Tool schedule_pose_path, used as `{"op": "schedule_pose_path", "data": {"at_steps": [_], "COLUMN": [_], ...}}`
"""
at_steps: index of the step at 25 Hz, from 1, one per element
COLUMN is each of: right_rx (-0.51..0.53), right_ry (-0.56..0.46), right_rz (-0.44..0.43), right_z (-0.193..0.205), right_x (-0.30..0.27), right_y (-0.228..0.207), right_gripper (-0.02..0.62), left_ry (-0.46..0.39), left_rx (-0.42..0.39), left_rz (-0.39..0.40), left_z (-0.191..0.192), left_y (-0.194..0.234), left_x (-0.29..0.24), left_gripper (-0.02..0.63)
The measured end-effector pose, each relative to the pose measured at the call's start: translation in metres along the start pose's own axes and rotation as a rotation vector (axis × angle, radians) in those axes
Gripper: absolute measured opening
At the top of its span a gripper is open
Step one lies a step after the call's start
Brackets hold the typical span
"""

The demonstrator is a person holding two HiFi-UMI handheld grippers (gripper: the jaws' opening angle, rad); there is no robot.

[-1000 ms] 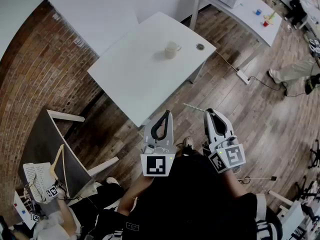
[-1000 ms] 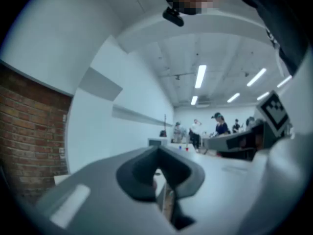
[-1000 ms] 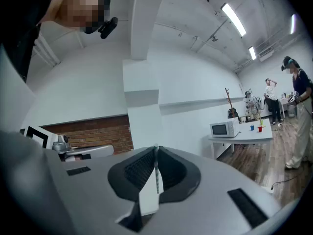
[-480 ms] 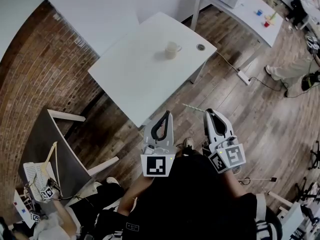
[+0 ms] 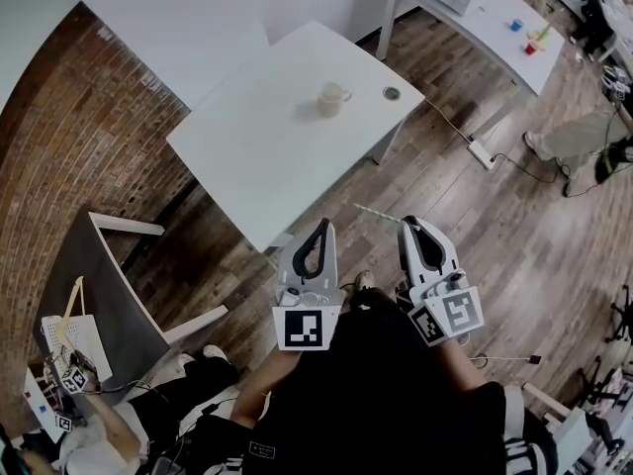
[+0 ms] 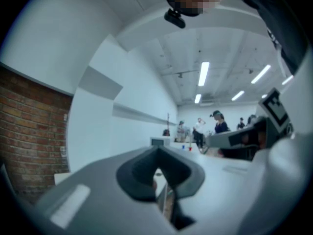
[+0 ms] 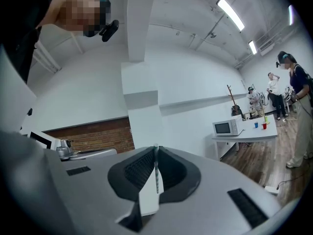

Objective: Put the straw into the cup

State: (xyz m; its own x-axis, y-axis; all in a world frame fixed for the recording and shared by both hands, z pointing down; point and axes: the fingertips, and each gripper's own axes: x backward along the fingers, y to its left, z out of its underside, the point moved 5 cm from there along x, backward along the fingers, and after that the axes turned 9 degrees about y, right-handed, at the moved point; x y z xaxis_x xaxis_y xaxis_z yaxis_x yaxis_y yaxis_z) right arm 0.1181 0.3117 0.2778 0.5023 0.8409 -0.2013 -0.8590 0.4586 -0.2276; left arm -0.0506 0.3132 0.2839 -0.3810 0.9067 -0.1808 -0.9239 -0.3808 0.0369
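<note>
Right gripper point(image 7: 156, 150): jaws clamped on a thin pale striped straw point(image 7: 156, 177).
Straw: off the white rectangular table point(image 5: 247, 156), just beyond its near edge.
Left gripper point(image 6: 157, 153): jaws together, nothing between.
Cream handled cup point(image 5: 332, 97): on the table's far side.

Left gripper point(image 5: 323, 225) level, fingers point(image 6: 135, 173) seemingly closed, right gripper point(image 5: 407, 223) level, pinching straw point(image 5: 378, 212)

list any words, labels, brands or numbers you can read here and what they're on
None can be read in any view.
Square markers on the two cubes: black-and-white patterns, no letters or digits.
Microwave: any brand too small to read.
White patch on the person's dark clothing: too small to read.
</note>
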Motion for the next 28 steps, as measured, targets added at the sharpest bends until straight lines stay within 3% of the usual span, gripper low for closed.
{"op": "schedule_pose_path", "data": {"at_steps": [13,28], "right_rx": [0.017,0.004], "right_ry": [0.018,0.007], "right_rz": [-0.122,-0.102], "right_z": [-0.011,-0.026], "right_x": [0.001,-0.04], "right_y": [-0.052,-0.084], "right_gripper": [0.023,0.023], "left_ry": [-0.016,-0.005], "left_rx": [0.01,0.001], "left_rz": [-0.114,-0.107], "left_z": [-0.011,-0.014], "left_y": [-0.047,-0.032], "left_x": [-0.029,-0.08], "left_gripper": [0.003,0.003]}}
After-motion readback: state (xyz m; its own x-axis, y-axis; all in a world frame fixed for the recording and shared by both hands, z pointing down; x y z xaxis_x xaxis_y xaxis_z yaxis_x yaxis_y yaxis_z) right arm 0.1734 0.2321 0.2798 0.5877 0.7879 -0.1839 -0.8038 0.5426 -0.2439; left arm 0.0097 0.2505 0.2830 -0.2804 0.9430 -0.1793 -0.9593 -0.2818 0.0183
